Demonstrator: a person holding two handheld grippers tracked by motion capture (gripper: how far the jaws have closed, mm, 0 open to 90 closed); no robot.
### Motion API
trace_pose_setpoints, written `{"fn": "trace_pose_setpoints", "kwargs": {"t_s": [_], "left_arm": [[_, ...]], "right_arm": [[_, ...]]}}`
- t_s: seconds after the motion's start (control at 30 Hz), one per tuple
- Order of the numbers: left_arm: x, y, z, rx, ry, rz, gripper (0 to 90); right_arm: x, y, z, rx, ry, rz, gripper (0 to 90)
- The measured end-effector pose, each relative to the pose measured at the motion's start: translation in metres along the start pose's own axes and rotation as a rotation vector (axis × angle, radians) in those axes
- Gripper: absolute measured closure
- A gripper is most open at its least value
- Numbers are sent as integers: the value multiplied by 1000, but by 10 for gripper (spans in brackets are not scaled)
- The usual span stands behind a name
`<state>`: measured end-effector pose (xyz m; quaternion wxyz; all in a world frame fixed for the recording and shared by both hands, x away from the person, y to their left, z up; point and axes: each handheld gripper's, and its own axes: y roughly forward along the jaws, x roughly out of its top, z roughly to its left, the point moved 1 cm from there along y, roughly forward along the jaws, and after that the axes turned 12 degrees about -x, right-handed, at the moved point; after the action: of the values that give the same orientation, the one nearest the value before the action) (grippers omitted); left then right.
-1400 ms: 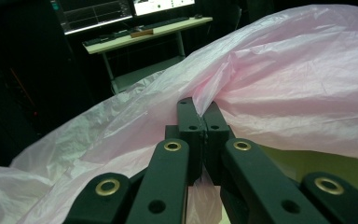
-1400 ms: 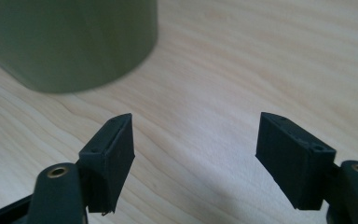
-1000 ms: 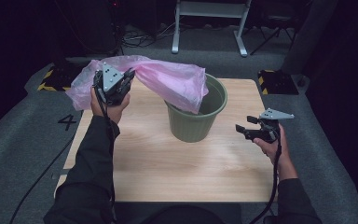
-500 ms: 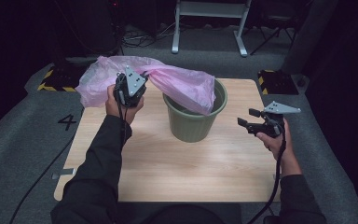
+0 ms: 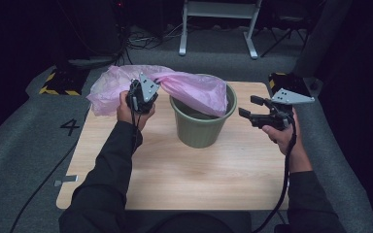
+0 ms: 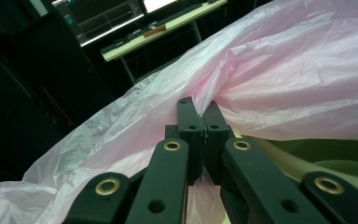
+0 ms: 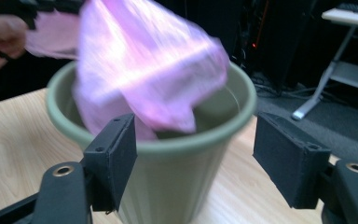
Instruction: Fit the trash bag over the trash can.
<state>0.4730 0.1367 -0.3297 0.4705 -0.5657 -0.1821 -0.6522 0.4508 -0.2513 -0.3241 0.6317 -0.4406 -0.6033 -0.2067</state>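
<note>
Left gripper [image 5: 150, 90] pinching pink bag [image 5: 194, 90], frame centre; bag hides green bin [image 5: 201, 131] interior; right gripper [image 5: 248, 108] spread, empty.

Bag [image 5: 189, 90]: translucent pink, paler at creases. Bin [image 5: 201, 127]: dull olive green. Table [image 5: 175, 174]: light wood grain. Left claw [image 5: 143, 94], right claw [image 5: 250, 109]: black, brass rivets, grey top plates. Floor mat at 9 o'clock: grey, black "4". Sleeves: dark.

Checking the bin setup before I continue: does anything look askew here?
Yes: the pink bag isn't lining the green bin. One end droops inside; the rest stretches sideways over the rim, pinched in the left tool.
</note>
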Motion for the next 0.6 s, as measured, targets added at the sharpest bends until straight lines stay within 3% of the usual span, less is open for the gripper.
{"fn": "trace_pose_setpoints", "kwargs": {"t_s": [0.17, 0.27, 0.4, 0.47, 0.53, 0.6], "left_arm": [[0, 1, -4, 3, 22, 1, 895], [-2, -1, -3, 0, 7, -7, 895], [-5, -3, -3, -9, 0, -21, 894], [-6, -6, -3, -18, 4, -31, 894], [-8, -8, -4, -32, -8, -46, 894], [-9, -8, -7, -47, -8, -51, 894]], "right_arm": [[20, 10, 20, 84, -38, -10, 321], [27, 23, 35, 127, -83, 11, 351], [29, 44, 45, 127, -117, 70, 513], [30, 54, 48, 94, -114, 122, 611], [32, 60, 52, 104, -118, 125, 671], [34, 66, 55, 78, -142, 143, 713]]}}
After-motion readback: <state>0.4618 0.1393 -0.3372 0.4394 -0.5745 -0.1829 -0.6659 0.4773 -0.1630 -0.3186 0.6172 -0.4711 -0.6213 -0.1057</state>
